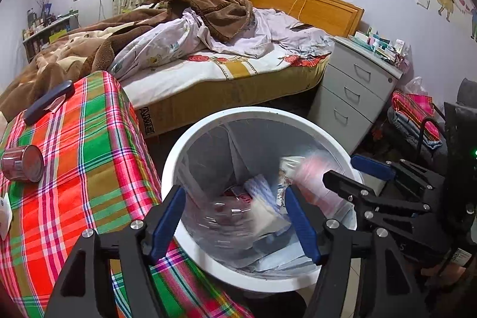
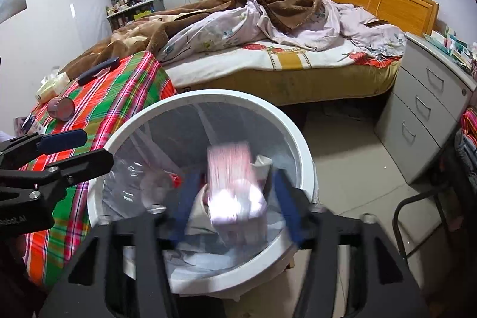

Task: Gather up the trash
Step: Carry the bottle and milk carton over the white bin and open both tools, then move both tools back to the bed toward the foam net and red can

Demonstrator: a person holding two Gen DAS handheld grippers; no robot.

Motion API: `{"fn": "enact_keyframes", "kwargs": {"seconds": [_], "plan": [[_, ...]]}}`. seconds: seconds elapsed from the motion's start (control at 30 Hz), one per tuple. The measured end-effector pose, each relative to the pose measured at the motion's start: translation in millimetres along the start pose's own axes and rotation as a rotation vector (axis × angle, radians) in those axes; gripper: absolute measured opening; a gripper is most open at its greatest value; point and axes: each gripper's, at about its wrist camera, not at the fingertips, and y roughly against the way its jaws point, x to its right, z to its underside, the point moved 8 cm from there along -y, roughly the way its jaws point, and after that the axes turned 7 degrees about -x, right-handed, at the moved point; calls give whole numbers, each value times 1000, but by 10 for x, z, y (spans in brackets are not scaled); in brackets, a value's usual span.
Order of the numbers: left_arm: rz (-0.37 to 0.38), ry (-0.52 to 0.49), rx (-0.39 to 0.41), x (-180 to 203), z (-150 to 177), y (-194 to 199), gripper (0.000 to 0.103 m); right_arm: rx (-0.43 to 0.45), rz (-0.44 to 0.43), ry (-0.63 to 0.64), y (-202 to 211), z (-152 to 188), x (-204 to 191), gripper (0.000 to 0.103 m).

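The jaws of the right gripper (image 2: 235,207) are spread, and a blurred pink packet (image 2: 232,178) is seen between them, above the white bin (image 2: 301,139). The left gripper (image 1: 235,225) is also held spread over the bin rim, empty. A can (image 1: 23,163) is left on the plaid cloth (image 1: 98,145), whose edge touches the bin, and bare floor (image 2: 351,157) is seen to the right

left gripper (image 1: 235,224): black frame | blue finger pads | silver screws | right gripper (image 2: 235,209): same
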Motion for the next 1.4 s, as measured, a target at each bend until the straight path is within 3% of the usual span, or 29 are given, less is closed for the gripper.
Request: {"fn": "enact_keyframes", "kwargs": {"seconds": [0.7,1.4], "plan": [[-62,65,91,-377,159,639,69,81,-27,53,252,-110,-407,59],[-179,178,178,-1074,565,1331,69,157,-128,153,446,-179,-1131,59]]}}
